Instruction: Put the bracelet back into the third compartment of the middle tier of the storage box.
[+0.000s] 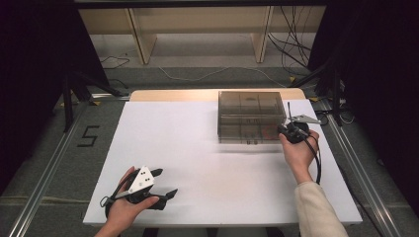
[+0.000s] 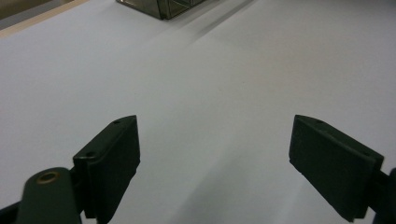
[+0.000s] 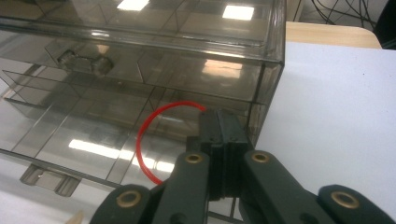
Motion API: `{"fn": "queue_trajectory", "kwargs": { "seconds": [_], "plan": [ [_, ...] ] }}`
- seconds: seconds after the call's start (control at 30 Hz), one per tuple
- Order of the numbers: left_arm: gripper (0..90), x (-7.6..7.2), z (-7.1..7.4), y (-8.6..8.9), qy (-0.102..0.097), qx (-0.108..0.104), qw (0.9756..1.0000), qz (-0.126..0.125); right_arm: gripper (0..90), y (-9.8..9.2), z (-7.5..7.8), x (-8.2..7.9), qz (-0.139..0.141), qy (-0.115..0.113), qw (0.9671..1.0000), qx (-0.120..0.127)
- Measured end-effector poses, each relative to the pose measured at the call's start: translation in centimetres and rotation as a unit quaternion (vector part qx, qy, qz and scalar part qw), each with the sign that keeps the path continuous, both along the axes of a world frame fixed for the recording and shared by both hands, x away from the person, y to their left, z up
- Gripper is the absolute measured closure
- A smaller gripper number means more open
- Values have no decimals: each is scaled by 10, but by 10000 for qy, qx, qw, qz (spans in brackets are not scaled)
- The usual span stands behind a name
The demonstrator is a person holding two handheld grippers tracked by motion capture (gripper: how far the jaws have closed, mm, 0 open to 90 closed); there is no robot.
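— Right now, what's in your right gripper [image 3: 219, 140]?

— My jaws are pinched together on a thin red loop [image 3: 144, 140], held up against the lower front corner of the smoky plastic drawer box [image 1: 251, 116], which sits on the far right part of the white table [image 1: 197, 163]. Through the tinted wall I can't say for sure whether the loop sits outside the box or runs into a drawer.

— What might go wrong?

— I'd judge the loop could slip free, since it is thin and springy and only a short stretch is caught. Pulling hard could also drag the light box across the table, with nothing bracing it.

— And your hands?

— My right hand [image 1: 298, 150] reaches forward to the box's near right corner, gripper pointing away from me. My left hand [image 1: 129, 205] rests low at the near left of the table, well apart from the box, its left gripper [image 2: 215, 163] spread wide over bare tabletop and holding nothing.
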State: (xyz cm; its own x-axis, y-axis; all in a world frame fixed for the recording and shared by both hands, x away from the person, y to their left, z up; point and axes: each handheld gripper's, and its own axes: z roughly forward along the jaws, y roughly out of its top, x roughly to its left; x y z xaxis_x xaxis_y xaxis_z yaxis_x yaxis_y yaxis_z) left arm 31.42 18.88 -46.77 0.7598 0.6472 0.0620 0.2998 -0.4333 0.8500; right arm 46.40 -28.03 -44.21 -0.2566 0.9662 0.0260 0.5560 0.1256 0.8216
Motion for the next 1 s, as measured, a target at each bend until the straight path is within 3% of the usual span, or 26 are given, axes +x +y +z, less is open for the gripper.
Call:
{"fn": "queue_trajectory", "kwargs": {
  "seconds": [0.47, 1.0],
  "plan": [
    [162, 0, 0, 0, 0, -3, 10000, -4, 900, 3, -5, 3, 85, 33, 9996, -260],
    [162, 0, 0, 0, 2, -5, 10000, -10, 897, 2, -8, 4, 199, 94, 9992, -326]
  ]
}}
